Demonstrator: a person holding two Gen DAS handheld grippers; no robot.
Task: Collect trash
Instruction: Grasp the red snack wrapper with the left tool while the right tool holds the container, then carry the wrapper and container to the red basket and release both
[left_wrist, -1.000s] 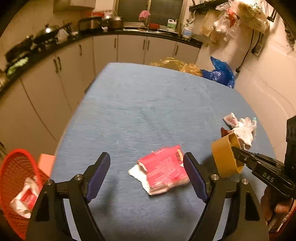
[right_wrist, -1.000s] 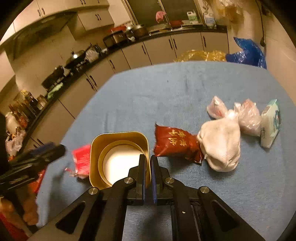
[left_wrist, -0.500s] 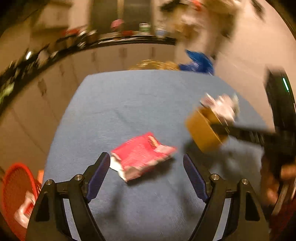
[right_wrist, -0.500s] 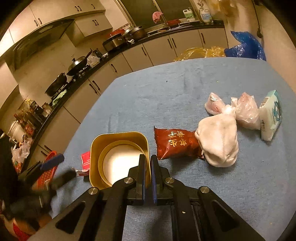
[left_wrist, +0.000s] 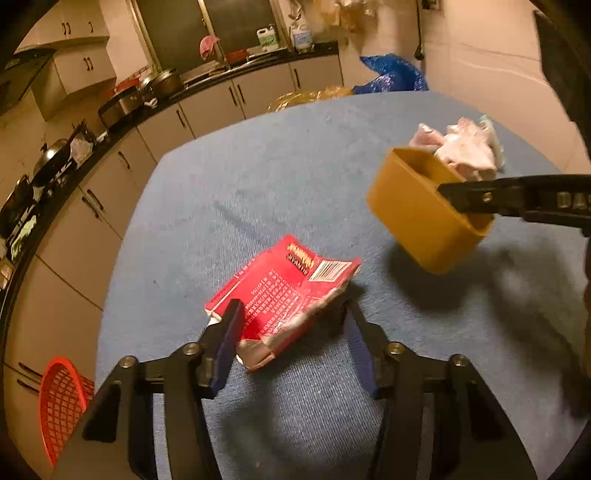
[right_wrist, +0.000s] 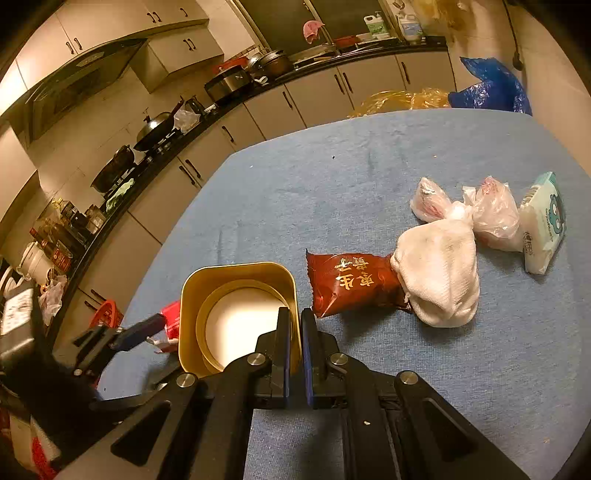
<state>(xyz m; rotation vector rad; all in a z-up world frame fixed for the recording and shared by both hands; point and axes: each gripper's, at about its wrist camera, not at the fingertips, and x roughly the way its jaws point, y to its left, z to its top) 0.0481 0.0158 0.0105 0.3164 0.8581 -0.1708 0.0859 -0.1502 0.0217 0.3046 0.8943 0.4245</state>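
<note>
A crumpled red snack wrapper lies on the blue-covered table. My left gripper is low over it, jaws closing, with the wrapper's near end between the blue pads. I see no firm squeeze. My right gripper is shut on the near wall of a gold tin with a white inside, held above the table; in the left wrist view the gold tin hangs at the right. The right wrist view has the left gripper beside the red wrapper.
On the right half of the table lie a dark red snack packet, a white cloth bundle, clear plastic bags and a tissue pack. A red mesh basket stands on the floor at the left. Kitchen counters run behind.
My left gripper has dropped closer to the red wrapper and rolled, and its jaws have narrowed around it. The right gripper keeps the gold tin in about the same place.
</note>
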